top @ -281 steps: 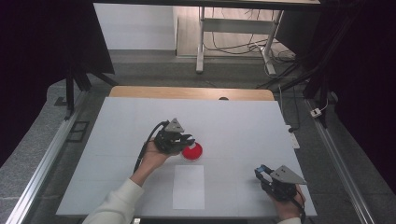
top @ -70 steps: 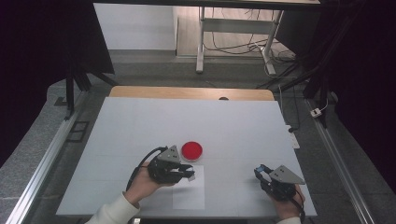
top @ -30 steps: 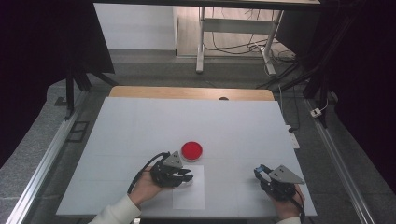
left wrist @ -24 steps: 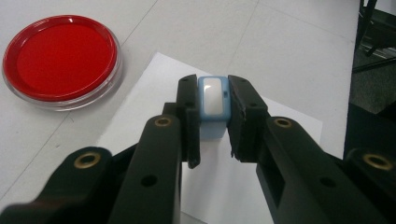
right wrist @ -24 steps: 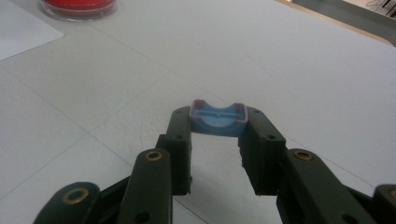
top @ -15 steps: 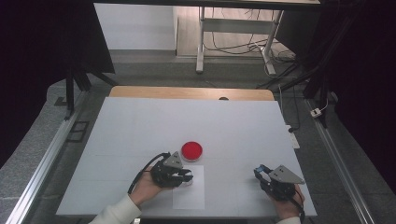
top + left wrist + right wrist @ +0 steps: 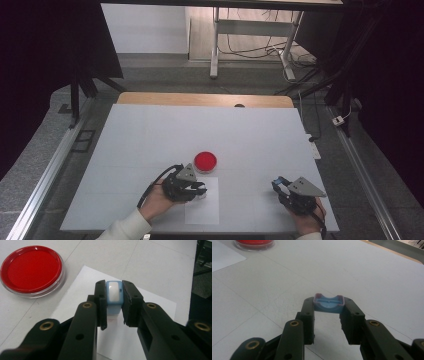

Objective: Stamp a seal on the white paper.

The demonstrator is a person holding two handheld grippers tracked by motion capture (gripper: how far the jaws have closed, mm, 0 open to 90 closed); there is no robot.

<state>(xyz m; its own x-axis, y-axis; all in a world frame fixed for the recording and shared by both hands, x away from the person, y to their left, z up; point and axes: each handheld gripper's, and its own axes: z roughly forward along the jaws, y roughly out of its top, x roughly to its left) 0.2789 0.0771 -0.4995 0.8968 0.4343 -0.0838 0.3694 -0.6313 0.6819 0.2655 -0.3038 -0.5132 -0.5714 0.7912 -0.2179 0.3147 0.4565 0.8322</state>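
My left gripper (image 7: 114,296) is shut on a light blue stamp (image 7: 114,293) with a white top, which stands on a white paper sheet (image 7: 150,302). From above, the left gripper (image 7: 200,189) rests over the sheet's (image 7: 202,212) upper left part. A round red ink pad (image 7: 205,161) in a clear dish lies just beyond the sheet; in the left gripper view the ink pad (image 7: 32,267) is at the upper left. My right gripper (image 7: 328,303) is shut on a blue stamp cap (image 7: 328,304), held low over the table. From above, the right gripper (image 7: 282,186) is near the front right corner.
The white table (image 7: 150,135) stretches wide behind the ink pad, with a wooden strip (image 7: 200,99) along its far edge. Metal rails (image 7: 45,180) run along both sides. The front table edge lies close under both hands.
Since the earliest frame, the left gripper came back from the ink pad and down onto the paper sheet. Over the last second nothing moved.
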